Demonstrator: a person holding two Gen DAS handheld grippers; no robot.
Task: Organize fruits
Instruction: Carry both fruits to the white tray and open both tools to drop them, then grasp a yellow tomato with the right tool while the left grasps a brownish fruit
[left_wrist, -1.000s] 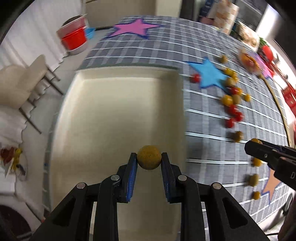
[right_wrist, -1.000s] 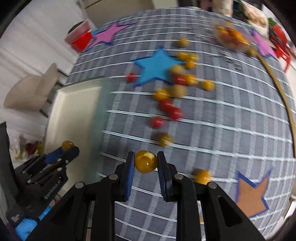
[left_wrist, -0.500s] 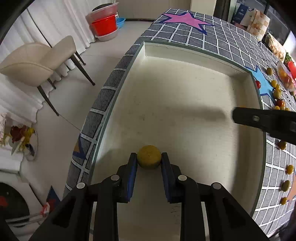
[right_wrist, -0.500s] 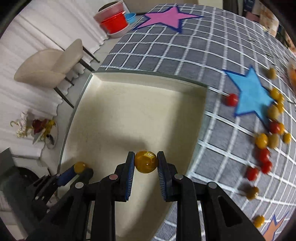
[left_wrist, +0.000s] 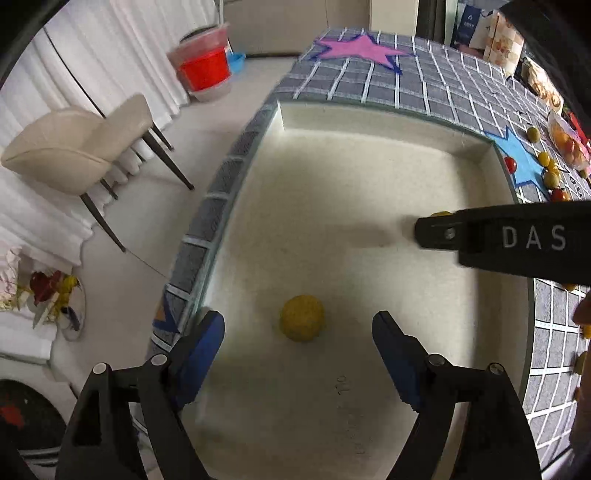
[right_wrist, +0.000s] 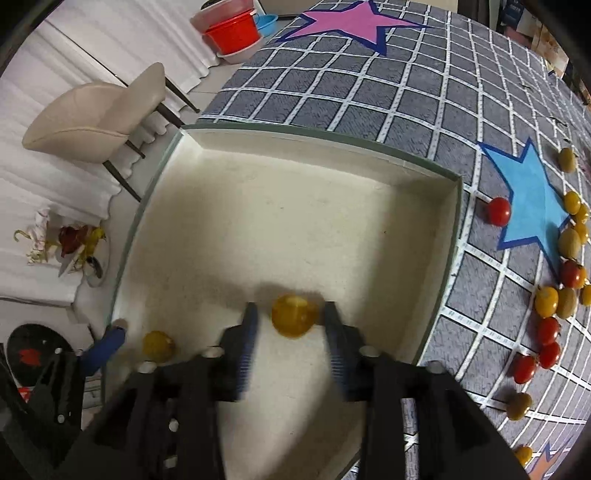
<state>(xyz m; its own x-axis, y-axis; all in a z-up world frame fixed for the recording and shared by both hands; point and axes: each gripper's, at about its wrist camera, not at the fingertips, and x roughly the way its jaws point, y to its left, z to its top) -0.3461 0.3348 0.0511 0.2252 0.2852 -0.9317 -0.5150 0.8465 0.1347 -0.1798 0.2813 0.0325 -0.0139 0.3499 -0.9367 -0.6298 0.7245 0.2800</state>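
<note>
Left wrist view looks down into a shallow cream tray with a thin green rim, set at the edge of the worktop on its grey checked cloth. The left claw is spread wide, its blue-padded fingers well apart, and a dull yellow round fruit lies loose on the tray floor between them, touching neither pad. From the right side the right claw reaches over the tray as a black bar printed with the white letters "D A S"; a sliver of yellow shows at its tip. Faint grey writing on the tray floor near the bottom cannot be read.

Right wrist view shows the same tray from the other side. The right claw is parted, with a glossy amber fruit sitting in the gap over the tray floor; the frame is blurred there, so contact with the pads cannot be told. The dull yellow fruit lies at the lower left of the tray, next to a blue fingertip of the left claw.

Beyond the tray's right wall, red and yellow cherry tomatoes and other small fruits lie scattered on the cloth around a blue star. A pink star marks the far end of the cloth.
</note>
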